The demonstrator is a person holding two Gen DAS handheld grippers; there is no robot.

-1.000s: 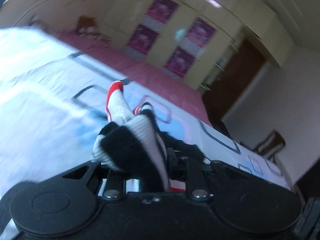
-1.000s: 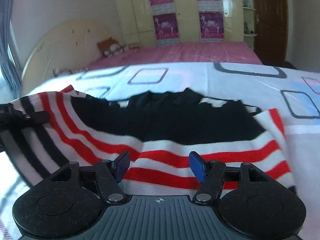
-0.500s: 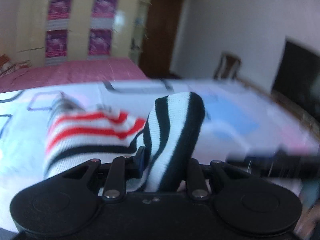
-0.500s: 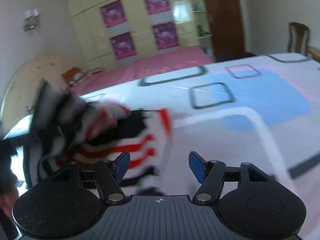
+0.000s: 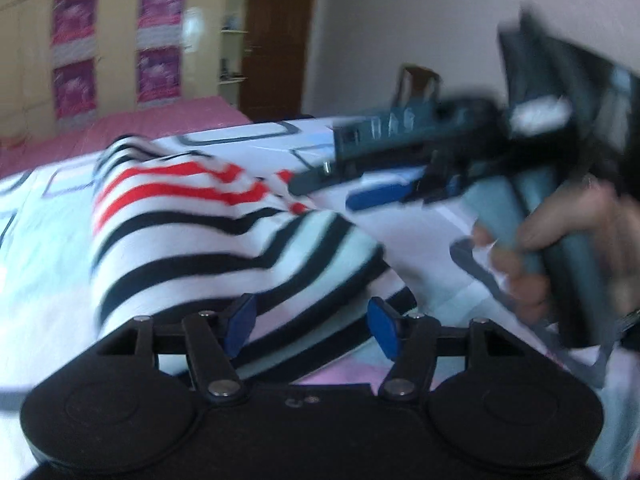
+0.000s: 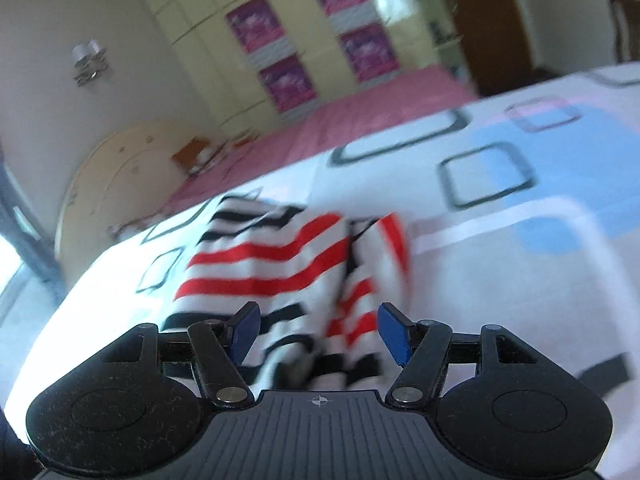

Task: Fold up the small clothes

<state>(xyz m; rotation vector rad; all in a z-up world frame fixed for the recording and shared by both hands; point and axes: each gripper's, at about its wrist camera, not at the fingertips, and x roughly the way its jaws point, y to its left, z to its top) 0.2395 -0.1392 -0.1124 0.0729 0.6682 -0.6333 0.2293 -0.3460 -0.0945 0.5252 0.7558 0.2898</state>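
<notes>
A small knit garment [image 5: 192, 236] with red, black and white stripes lies in a heap on the patterned bedsheet [image 5: 52, 304]. My left gripper [image 5: 312, 330] hangs just over its near edge; its jaws are opening, the blue pads stand apart and the cloth lies below them, not pinched. In the right wrist view the same garment [image 6: 280, 264] lies just ahead of my right gripper [image 6: 320, 332], which is open with nothing pressed between its pads. The right gripper [image 5: 380, 184] also shows in the left wrist view, held by a hand [image 5: 560, 248] at the right.
The white sheet [image 6: 520, 280] with black square outlines and blue patches stretches to the right. Behind it lies a pink bed cover [image 6: 360, 120], then a cream wardrobe with purple posters [image 6: 320, 40], a brown door [image 5: 280, 32] and a chair [image 5: 416, 84].
The left gripper swung round, came down and let go of the striped cloth it was pinching; the garment now lies on the sheet. The right gripper drifted right, then turned back toward the garment.
</notes>
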